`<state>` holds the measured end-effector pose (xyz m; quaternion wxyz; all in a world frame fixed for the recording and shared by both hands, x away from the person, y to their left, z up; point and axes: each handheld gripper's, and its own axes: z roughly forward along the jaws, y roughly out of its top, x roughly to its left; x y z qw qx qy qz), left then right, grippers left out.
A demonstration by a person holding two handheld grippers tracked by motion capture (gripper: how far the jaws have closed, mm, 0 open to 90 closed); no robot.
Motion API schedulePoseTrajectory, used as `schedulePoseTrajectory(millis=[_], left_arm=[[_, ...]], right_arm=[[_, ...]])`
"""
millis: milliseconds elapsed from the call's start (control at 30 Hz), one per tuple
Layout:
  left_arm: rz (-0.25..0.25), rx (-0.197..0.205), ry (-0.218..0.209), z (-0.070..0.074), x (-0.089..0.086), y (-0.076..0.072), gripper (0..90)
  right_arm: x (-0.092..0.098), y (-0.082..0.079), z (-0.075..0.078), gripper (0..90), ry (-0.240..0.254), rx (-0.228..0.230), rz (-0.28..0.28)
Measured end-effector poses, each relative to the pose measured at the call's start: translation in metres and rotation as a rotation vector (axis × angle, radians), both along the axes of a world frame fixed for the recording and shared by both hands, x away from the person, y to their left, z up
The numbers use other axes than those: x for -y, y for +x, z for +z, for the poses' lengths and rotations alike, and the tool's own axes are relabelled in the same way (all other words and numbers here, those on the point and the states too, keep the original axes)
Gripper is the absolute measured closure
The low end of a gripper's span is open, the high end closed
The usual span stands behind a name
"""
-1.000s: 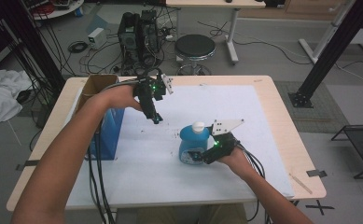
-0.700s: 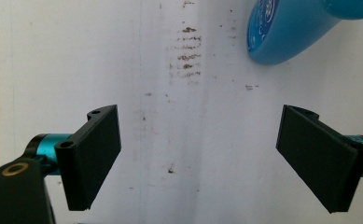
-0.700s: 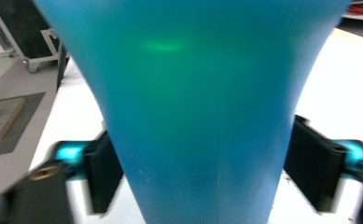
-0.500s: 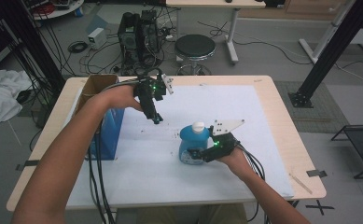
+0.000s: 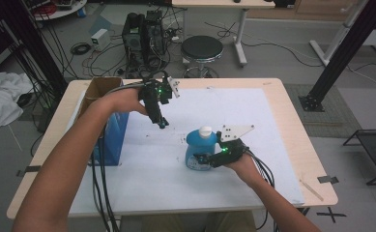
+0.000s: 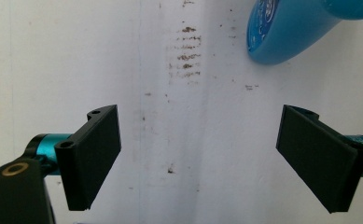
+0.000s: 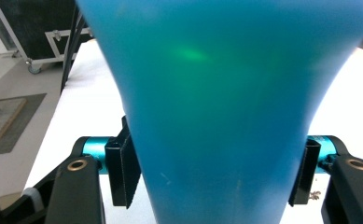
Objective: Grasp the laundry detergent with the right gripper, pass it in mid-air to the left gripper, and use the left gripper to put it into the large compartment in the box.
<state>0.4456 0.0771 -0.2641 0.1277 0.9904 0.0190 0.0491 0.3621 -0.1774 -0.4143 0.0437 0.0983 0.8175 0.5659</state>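
Observation:
A blue bottle [image 5: 197,145] with a white cap stands upright on the white mat [image 5: 272,135], right of the middle. My right gripper [image 5: 206,159] reaches it from the right, low on its body. Its jaws have just been closing, and in the right gripper view both pads [image 7: 123,170] press on the sides of the bottle [image 7: 226,93], which stands between them. My left gripper [image 5: 162,123] hangs above the mat to the bottle's upper left, pointing down. In the left gripper view my left gripper [image 6: 200,154] stands open with nothing between its jaws, and the bottle [image 6: 286,32] shows at the top right.
A blue box with an open cardboard top [image 5: 109,130] stands at the table's left side, under my left forearm. Cables trail from both grippers over the front edge. A stool [image 5: 201,48] and a computer tower [image 5: 144,31] stand on the floor beyond the table.
Both hands and the bottle stay where they were. The right gripper's jaws look slightly narrower around the bottle than a second ago.

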Motion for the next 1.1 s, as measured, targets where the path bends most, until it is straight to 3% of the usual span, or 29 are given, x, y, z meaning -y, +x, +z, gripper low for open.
schedulePoseTrajectory(millis=[700,933,1100], left_arm=[[0.001,-0.001,0.002,-0.0014,-0.0001,0.0008,13.9],[0.000,-0.007,0.006,-0.0012,0.0005,0.0007,13.9],[0.002,-0.004,0.002,-0.0010,0.0011,0.0000,13.9]], right_arm=[[0.0006,-0.0019,0.0002,40.5,0.009,0.006,0.021],[0.0010,-0.0018,0.0002,42.4,0.015,0.029,0.021],[0.0023,-0.0029,0.0009,43.5,0.009,0.014,0.025]])
